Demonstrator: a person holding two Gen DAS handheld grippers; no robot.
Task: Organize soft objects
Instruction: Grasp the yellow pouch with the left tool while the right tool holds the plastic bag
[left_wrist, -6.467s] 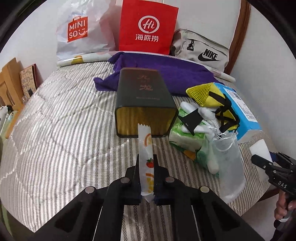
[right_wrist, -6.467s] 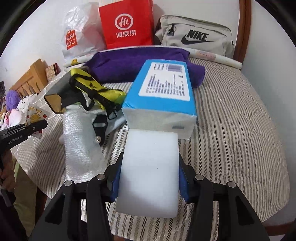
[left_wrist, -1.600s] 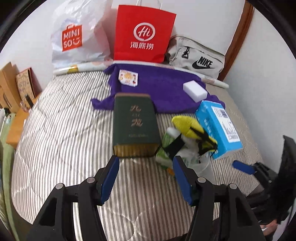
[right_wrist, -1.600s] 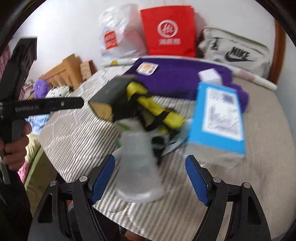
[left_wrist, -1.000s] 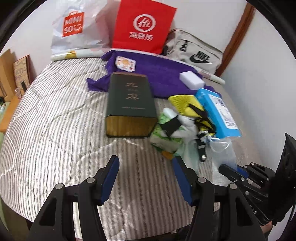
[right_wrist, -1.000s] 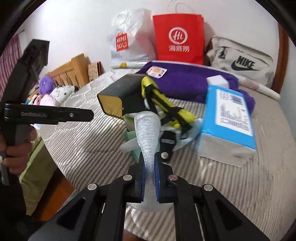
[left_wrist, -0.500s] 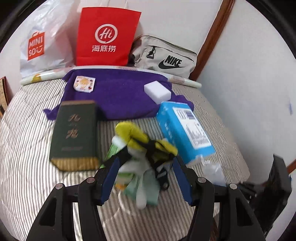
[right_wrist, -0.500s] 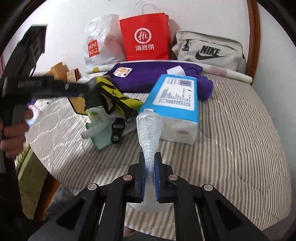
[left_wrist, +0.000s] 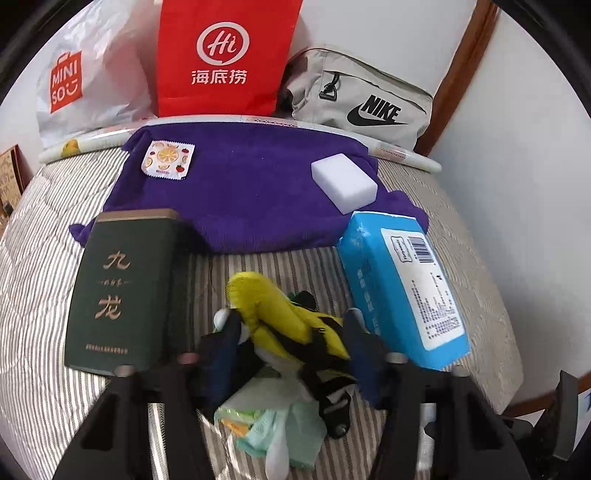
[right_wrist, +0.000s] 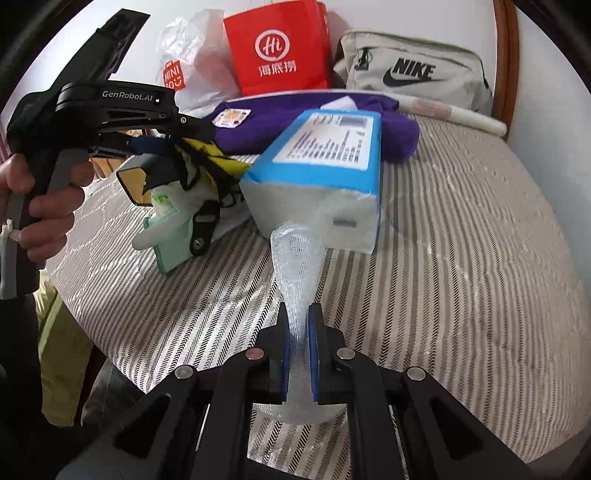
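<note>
My right gripper (right_wrist: 298, 343) is shut on a clear bubble-wrap piece (right_wrist: 295, 254), held above the striped bed in front of the blue tissue pack (right_wrist: 325, 155). My left gripper (left_wrist: 291, 332) is open, its fingers on either side of the yellow mesh pouch with black straps (left_wrist: 280, 314); it also shows in the right wrist view (right_wrist: 162, 147). That pouch lies on a green packet (left_wrist: 273, 424). On the purple towel (left_wrist: 243, 192) lie a white sponge (left_wrist: 343, 181) and a fruit-print sachet (left_wrist: 168, 160).
A dark green tin box (left_wrist: 118, 291) lies left of the pile. A red paper bag (left_wrist: 221, 55), a Miniso plastic bag (left_wrist: 74, 81) and a grey Nike bag (left_wrist: 362, 107) stand against the wall. The bed edge falls away at the front and right.
My left gripper has dropped down and forward around the yellow pouch. My right gripper keeps its hold on the bubble wrap and has lifted it clear of the pile.
</note>
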